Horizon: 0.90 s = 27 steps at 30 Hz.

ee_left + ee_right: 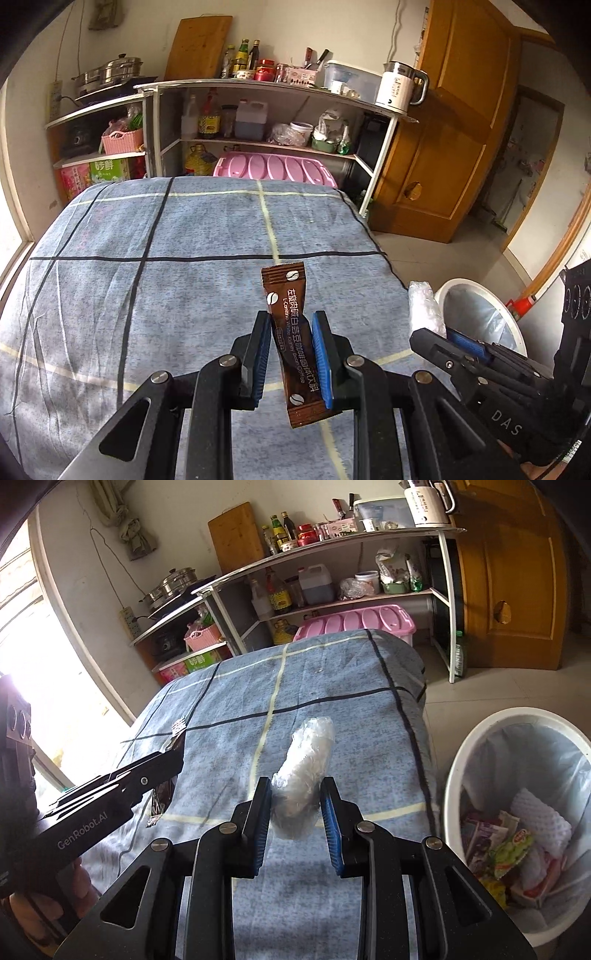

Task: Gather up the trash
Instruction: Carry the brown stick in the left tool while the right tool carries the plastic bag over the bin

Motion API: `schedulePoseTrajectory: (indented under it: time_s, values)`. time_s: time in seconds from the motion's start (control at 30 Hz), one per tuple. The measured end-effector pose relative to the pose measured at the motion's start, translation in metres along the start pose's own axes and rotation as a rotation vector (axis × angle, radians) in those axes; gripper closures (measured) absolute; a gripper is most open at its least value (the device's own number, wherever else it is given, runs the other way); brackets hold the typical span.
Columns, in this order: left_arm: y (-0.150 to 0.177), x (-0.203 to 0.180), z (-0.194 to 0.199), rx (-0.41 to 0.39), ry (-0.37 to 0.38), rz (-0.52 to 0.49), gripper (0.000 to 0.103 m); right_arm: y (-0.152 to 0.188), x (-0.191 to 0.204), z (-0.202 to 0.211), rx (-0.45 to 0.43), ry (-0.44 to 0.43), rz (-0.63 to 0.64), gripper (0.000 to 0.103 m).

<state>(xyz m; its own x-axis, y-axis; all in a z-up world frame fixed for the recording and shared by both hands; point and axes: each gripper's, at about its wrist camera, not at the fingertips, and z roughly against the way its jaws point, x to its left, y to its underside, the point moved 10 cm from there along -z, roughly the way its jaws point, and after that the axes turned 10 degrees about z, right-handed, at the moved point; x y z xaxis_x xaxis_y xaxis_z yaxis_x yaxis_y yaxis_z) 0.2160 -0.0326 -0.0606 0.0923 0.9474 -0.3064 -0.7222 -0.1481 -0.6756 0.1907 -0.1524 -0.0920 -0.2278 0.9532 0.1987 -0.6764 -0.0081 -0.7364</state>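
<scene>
The left gripper [291, 350] is clamped on a brown coffee sachet [291, 343], held upright above the blue checked cloth [166, 240]. The right gripper [297, 812] squeezes a wad of clear plastic wrap [303, 768] over the same cloth, near the white trash bin [476, 746], which holds several wrappers.

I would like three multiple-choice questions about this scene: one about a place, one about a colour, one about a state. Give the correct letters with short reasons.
1. Where is the white trash bin?
A. on the shelf
B. on the floor beside the covered table
C. on the table

2. What colour is the coffee sachet?
A. brown
B. green
C. yellow

3. What is the right hand-held gripper doing?
A. hanging open, empty
B. gripping a clear plastic wrapper
C. gripping a bottle

Answers:
1 B, it stands on the tiles by the table edge.
2 A, dark brown with white print, held in the left hand-held gripper.
3 B, the plastic wrapper sits between its fingers.
</scene>
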Motion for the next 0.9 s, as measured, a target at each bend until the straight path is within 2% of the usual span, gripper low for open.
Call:
schedulePoseTrajectory:
  time_s: [0.33, 0.9]
  values:
    - [0.013, -0.067, 0.001, 0.011, 0.080, -0.086, 0.080, 0.000, -0.047, 0.041, -0.053, 0.066, -0.054, 0.075]
    - [0.051, -0.173, -0.015, 0.054, 0.182, -0.219, 0.080, 0.023, -0.138, 0.097, -0.075, 0.198, -0.132, 0.075]
